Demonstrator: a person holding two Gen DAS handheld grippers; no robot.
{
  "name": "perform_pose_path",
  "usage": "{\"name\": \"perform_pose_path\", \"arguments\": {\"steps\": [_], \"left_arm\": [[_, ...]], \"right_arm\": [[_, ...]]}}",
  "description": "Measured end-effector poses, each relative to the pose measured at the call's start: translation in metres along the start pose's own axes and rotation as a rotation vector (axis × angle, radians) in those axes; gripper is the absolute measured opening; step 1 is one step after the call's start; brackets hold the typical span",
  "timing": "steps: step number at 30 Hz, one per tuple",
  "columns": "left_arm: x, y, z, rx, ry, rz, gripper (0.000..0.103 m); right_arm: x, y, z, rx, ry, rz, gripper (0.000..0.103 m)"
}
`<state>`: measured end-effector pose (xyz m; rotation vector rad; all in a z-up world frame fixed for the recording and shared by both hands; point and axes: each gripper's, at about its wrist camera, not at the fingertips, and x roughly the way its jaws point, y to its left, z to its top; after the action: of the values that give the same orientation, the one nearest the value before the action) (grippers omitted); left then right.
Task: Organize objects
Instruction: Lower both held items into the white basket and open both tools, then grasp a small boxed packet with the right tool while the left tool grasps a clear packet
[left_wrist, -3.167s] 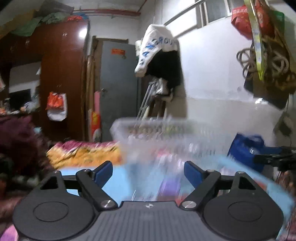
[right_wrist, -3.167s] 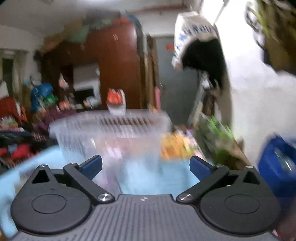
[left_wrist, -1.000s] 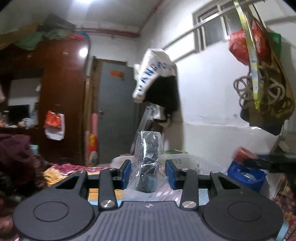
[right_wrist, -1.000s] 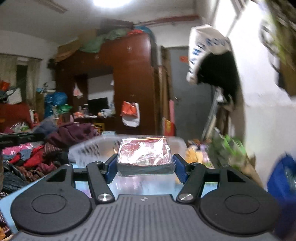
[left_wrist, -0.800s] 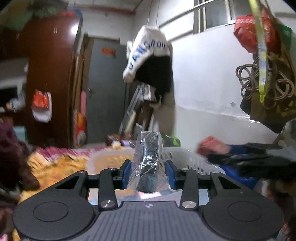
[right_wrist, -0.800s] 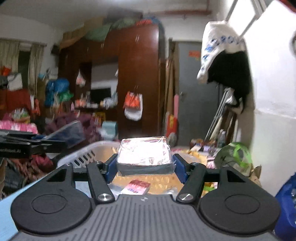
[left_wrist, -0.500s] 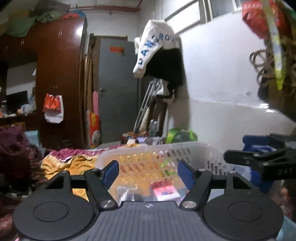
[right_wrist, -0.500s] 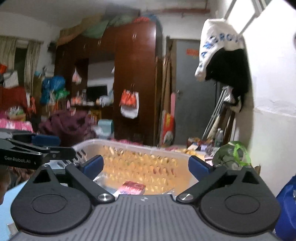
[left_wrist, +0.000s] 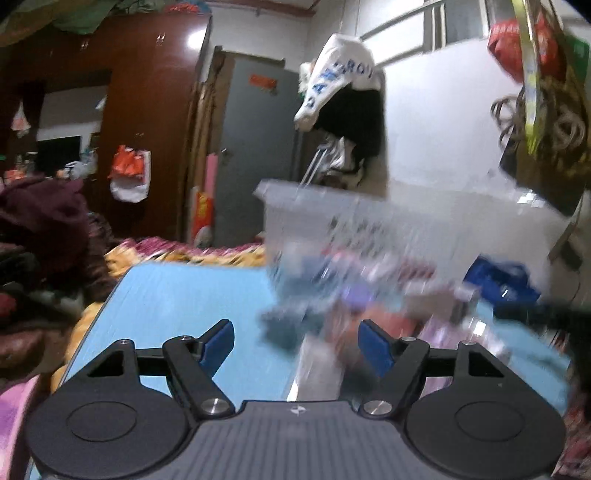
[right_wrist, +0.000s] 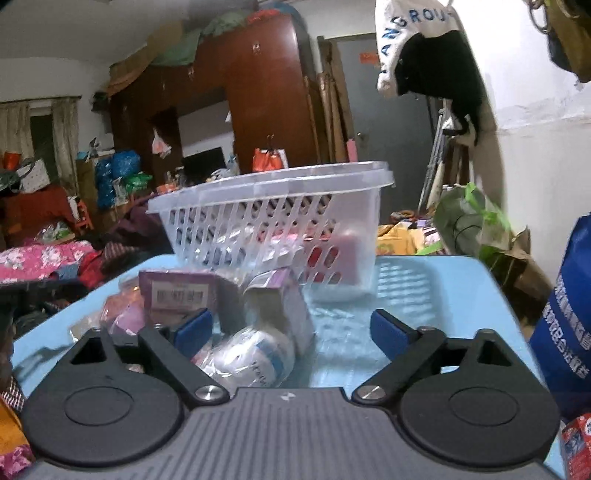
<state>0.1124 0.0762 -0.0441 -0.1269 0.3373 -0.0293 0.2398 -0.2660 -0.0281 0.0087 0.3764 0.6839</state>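
Clear plastic basket (right_wrist: 280, 221) stands on the blue table (right_wrist: 424, 295) behind scattered packets (right_wrist: 255, 354), while the left gripper (left_wrist: 297, 341) is opening and the right gripper (right_wrist: 291, 330) closing, both clamping nothing.

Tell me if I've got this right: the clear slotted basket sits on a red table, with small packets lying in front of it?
Not quite: the table is light blue, not red, as the right wrist view shows. The clear slotted basket does sit on it, with small packets in front.
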Motion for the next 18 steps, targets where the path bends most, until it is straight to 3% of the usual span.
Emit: {"name": "perform_pose_path", "arguments": {"steps": [1,4,10,12,14,16,18], "left_arm": [[-0.001,0.001,-0.004,0.01,0.012,-0.003,0.078],[0.0,0.0,-0.013,0.04,0.052,-0.031,0.078],[0.004,-0.002,-0.021,0.064,0.096,-0.018,0.077],[0.006,-0.005,-0.022,0.074,0.103,-0.006,0.069],[0.003,-0.007,-0.025,0.089,0.087,-0.025,0.045],[0.002,-0.007,-0.028,0.092,0.084,-0.023,0.042],[-0.001,-0.005,-0.03,0.088,0.072,-0.018,0.042]], "right_arm": [[0.004,0.0,0.004,-0.007,0.005,0.001,0.081],[0.011,0.006,0.013,-0.035,0.005,0.02,0.079],[0.027,0.018,0.017,-0.07,0.051,-0.021,0.063],[0.032,0.021,0.017,-0.087,0.067,-0.025,0.057],[0.036,0.027,0.014,-0.119,0.08,-0.043,0.05],[0.038,0.029,0.012,-0.145,0.094,-0.055,0.037],[0.035,0.028,0.01,-0.147,0.088,-0.062,0.036]]}}
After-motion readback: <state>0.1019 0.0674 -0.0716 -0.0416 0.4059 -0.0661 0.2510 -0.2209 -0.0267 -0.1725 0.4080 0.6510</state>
